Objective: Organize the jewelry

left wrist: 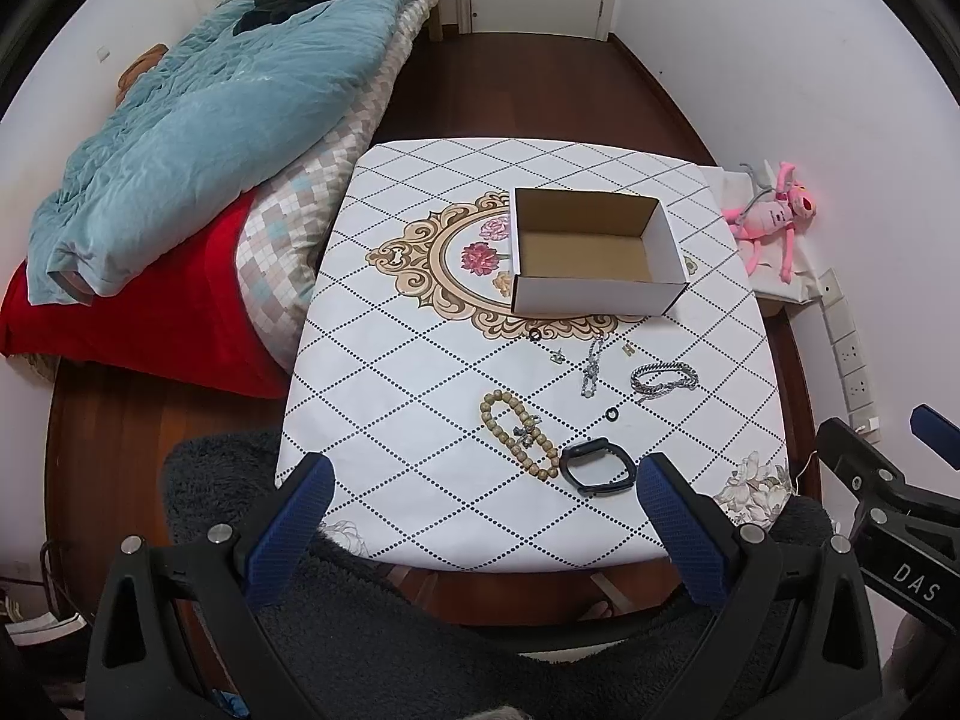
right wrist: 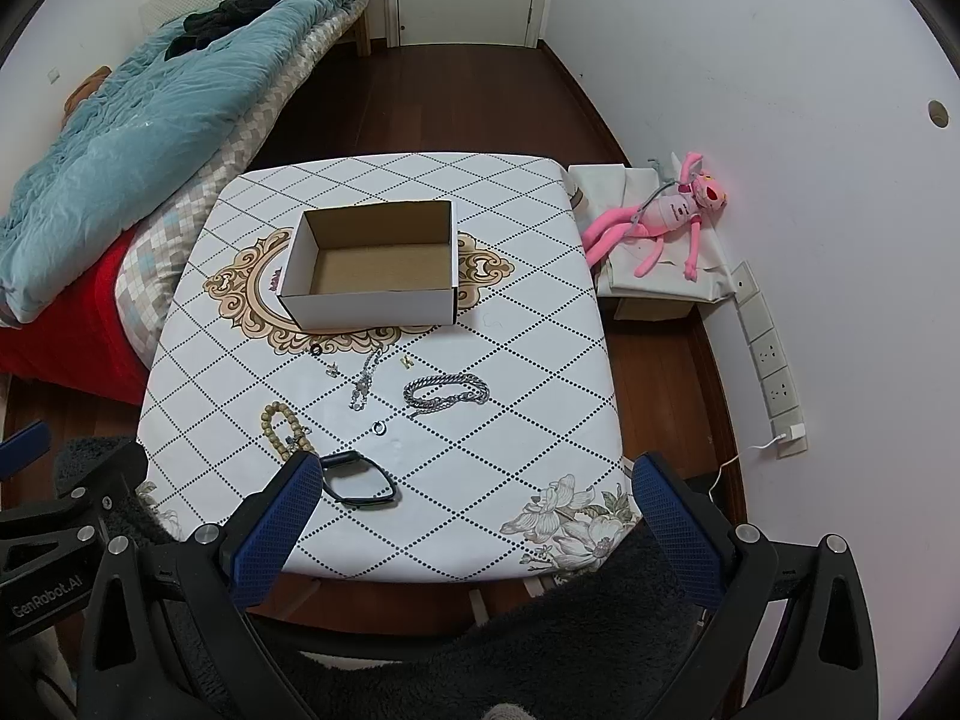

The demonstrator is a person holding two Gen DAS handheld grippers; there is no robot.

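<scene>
**Both grippers spread and empty, jewelry loose on the table**

The left gripper (left wrist: 486, 516) hangs over the near edge of the table (left wrist: 420, 480), jaws spread wide with nothing between them. The right gripper (right wrist: 477, 516) is likewise spread and empty, beside it.

The jewelry lies scattered on the cloth, all of it outside the cardboard box (left wrist: 591, 249), which sits open and empty at 12 o'clock from the pieces. Nearest the left gripper is the black band (left wrist: 597, 465), with the bead bracelet (left wrist: 519, 435) touching or just beside it at 9 o'clock. Farther in lie a small black ring (left wrist: 612, 414), a silver chain bracelet (left wrist: 665, 377) at 2 o'clock from it, a thin silver chain (left wrist: 592, 367), a small silver earring (left wrist: 558, 355), a gold charm (left wrist: 628, 349) and a second black ring (left wrist: 534, 334) close under the box wall.

Likely trouble: the rings and earring are tiny and flat, so broad pads may slide over them or flick them off the cloth. The chains are limp and could slip out partway or catch the box rim. Grabbing the band may drag the beads along.

Nothing blocks the path to the box. A bed (left wrist: 198, 138) stands at 10 o'clock, a pink plush toy (right wrist: 666, 222) off at 2 o'clock.
</scene>
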